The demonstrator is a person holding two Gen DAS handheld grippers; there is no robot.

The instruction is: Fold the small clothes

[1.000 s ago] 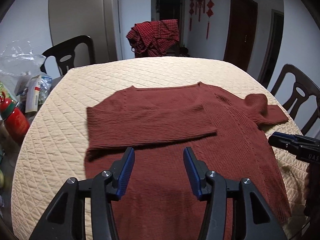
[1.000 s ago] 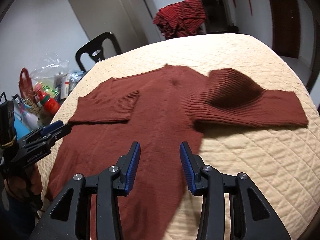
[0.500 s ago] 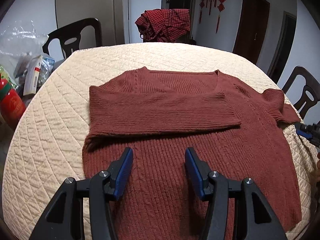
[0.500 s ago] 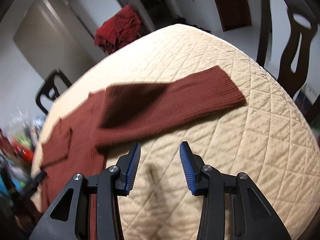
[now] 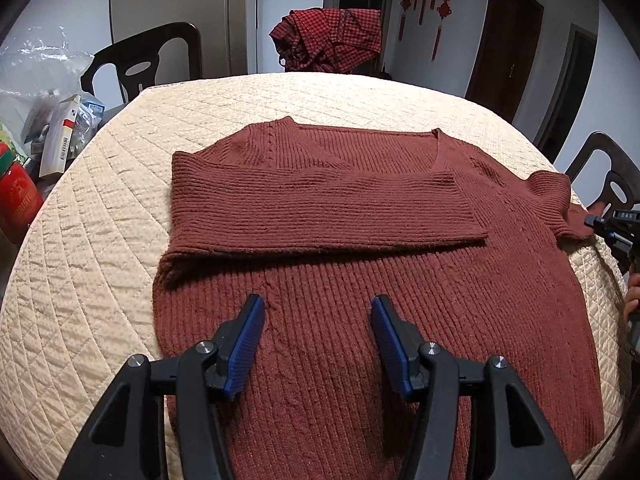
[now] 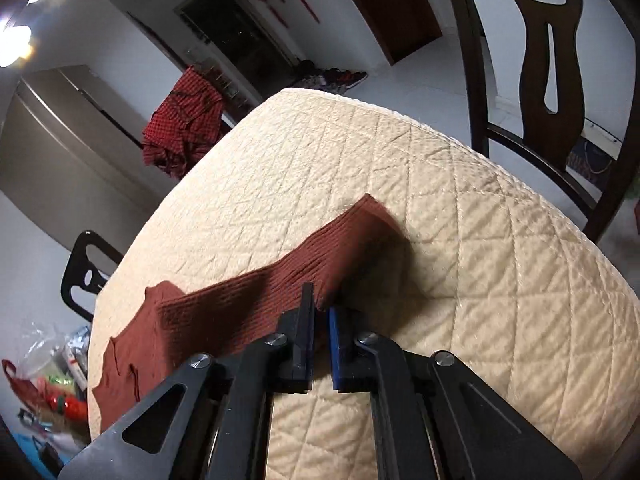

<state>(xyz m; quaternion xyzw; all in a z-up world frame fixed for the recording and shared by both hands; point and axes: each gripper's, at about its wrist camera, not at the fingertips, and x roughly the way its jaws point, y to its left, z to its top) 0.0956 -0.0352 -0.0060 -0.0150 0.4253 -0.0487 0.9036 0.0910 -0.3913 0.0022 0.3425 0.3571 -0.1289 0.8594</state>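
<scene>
A rust-brown ribbed sweater lies flat on the cream quilted table. Its left sleeve is folded across the chest. My left gripper is open and empty, hovering over the sweater's lower body. The right sleeve stretches out to the right. My right gripper is shut on the cuff of that sleeve and holds its edge a little off the table. The right gripper also shows at the right edge of the left wrist view.
A red checked garment hangs on a chair beyond the table's far edge. Dark chairs stand at the back left and right. Bags, boxes and a red jar crowd the left side.
My right gripper has swung right to the outstretched sleeve's cuff and closed on it. My left gripper has moved slightly forward over the sweater and stays open.
</scene>
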